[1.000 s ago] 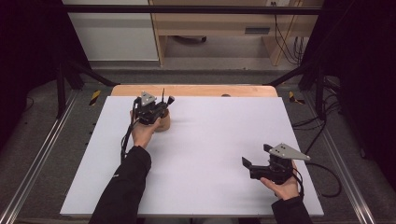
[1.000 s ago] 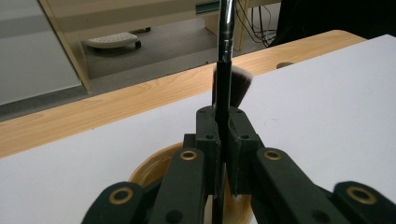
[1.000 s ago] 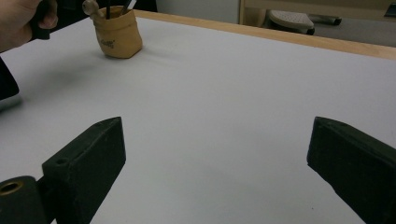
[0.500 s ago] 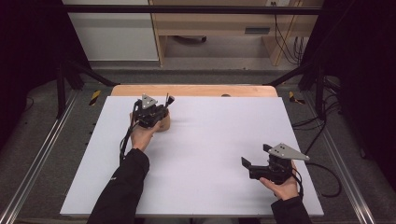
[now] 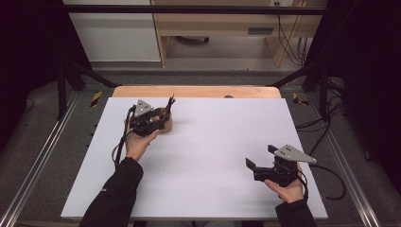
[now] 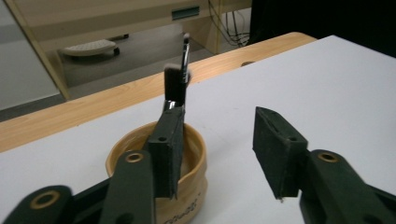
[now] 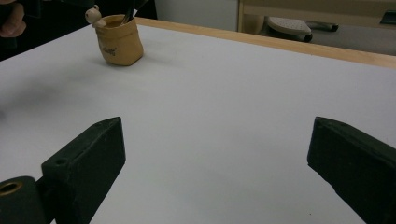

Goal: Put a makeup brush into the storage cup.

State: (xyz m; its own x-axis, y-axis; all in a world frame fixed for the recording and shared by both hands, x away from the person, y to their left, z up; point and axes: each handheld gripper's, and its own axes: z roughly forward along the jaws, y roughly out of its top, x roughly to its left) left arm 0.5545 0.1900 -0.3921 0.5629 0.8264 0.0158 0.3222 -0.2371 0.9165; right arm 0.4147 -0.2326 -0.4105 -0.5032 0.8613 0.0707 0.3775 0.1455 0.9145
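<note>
Left hand-held gripper (image 6: pixel 219 158) jaws just opening, half apart, empty, over tan pot (image 6: pixel 191 163) holding brushes (image 6: pixel 175 86); right hand-held gripper (image 7: pixel 215 163) wide, empty

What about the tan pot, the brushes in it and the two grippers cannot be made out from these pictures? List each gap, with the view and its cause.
- Tan pot, left gripper view: the near jaw covers its front, and the print on it runs off the bottom edge.
- Brushes: lower ends are hidden inside the pot; their number is unclear.
- Pot print, right gripper view: too small to read.
- Left gripper, high view: it covers most of the pot.
- Right gripper: jaw tips cut by the bottom edge.
</note>
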